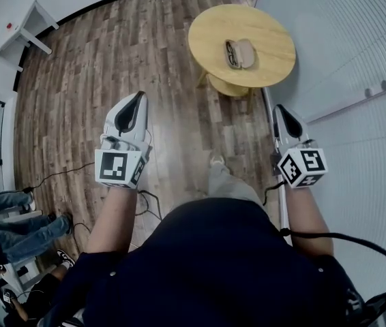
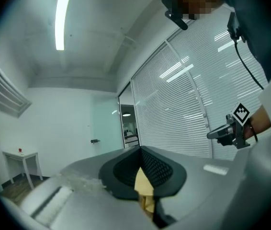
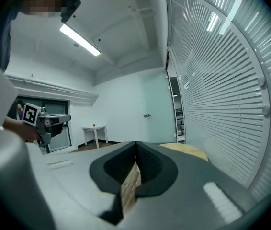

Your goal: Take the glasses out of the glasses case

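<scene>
An open glasses case lies on a round wooden table far ahead of me. Dark glasses rest in its left half. My left gripper is held over the wooden floor, well short of the table and to its left. The jaws are pressed together with nothing in them. My right gripper hangs near the table's front right edge, above the floor, also shut and empty. In the right gripper view the table's edge shows just beyond the closed jaws. Neither gripper touches the case.
A wall of white blinds runs along the right. A small white side table stands at the far left. People's legs and cables are on the floor at the left. The person's legs stand between the grippers.
</scene>
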`<action>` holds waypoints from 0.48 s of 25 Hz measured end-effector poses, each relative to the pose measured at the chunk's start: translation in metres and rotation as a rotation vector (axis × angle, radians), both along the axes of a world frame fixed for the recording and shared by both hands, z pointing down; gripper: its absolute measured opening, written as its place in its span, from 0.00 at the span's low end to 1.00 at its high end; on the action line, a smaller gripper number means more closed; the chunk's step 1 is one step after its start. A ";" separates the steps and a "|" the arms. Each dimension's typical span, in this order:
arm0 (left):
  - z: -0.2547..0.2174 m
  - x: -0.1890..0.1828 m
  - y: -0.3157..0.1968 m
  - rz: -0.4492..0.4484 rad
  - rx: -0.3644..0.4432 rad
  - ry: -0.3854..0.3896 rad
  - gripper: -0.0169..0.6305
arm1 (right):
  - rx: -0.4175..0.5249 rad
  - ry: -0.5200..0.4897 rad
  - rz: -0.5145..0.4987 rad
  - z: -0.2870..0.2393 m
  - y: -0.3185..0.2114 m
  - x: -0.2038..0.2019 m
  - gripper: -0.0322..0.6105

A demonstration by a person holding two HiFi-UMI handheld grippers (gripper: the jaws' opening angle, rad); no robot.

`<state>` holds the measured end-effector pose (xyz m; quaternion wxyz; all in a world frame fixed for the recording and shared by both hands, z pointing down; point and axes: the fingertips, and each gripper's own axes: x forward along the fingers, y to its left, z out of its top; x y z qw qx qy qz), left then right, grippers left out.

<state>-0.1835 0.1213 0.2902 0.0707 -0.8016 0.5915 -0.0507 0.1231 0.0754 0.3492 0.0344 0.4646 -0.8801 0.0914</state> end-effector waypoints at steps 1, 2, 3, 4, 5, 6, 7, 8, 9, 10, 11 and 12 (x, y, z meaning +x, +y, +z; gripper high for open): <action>-0.002 0.001 -0.009 -0.001 -0.003 -0.004 0.03 | 0.001 -0.006 -0.002 -0.001 -0.011 -0.001 0.06; -0.003 0.001 -0.017 -0.003 -0.006 -0.010 0.03 | 0.000 -0.011 -0.005 -0.001 -0.022 -0.002 0.06; -0.006 0.001 -0.026 -0.005 -0.007 -0.015 0.03 | -0.003 -0.016 -0.009 -0.002 -0.033 -0.003 0.06; -0.009 0.000 -0.035 -0.011 -0.007 -0.019 0.03 | -0.005 -0.019 -0.016 -0.003 -0.043 -0.005 0.06; -0.013 -0.001 -0.044 -0.017 -0.006 -0.020 0.03 | -0.007 -0.020 -0.024 -0.005 -0.053 -0.008 0.06; -0.016 -0.003 -0.052 -0.021 -0.006 -0.020 0.03 | -0.008 -0.021 -0.033 -0.007 -0.063 -0.011 0.06; -0.019 -0.005 -0.061 -0.026 -0.005 -0.021 0.03 | -0.009 -0.022 -0.041 -0.009 -0.072 -0.013 0.06; -0.022 -0.005 -0.070 -0.033 -0.005 -0.023 0.03 | -0.010 -0.024 -0.049 -0.010 -0.082 -0.014 0.06; -0.023 -0.005 -0.078 -0.044 -0.005 -0.025 0.03 | -0.010 -0.026 -0.056 -0.010 -0.092 -0.014 0.06; -0.025 -0.004 -0.087 -0.054 -0.005 -0.026 0.03 | -0.011 -0.027 -0.064 -0.010 -0.102 -0.013 0.06; -0.026 -0.003 -0.094 -0.063 -0.003 -0.028 0.03 | -0.010 -0.027 -0.072 -0.010 -0.112 -0.013 0.06; -0.028 -0.002 -0.102 -0.071 -0.001 -0.031 0.03 | -0.008 -0.028 -0.081 -0.011 -0.122 -0.012 0.06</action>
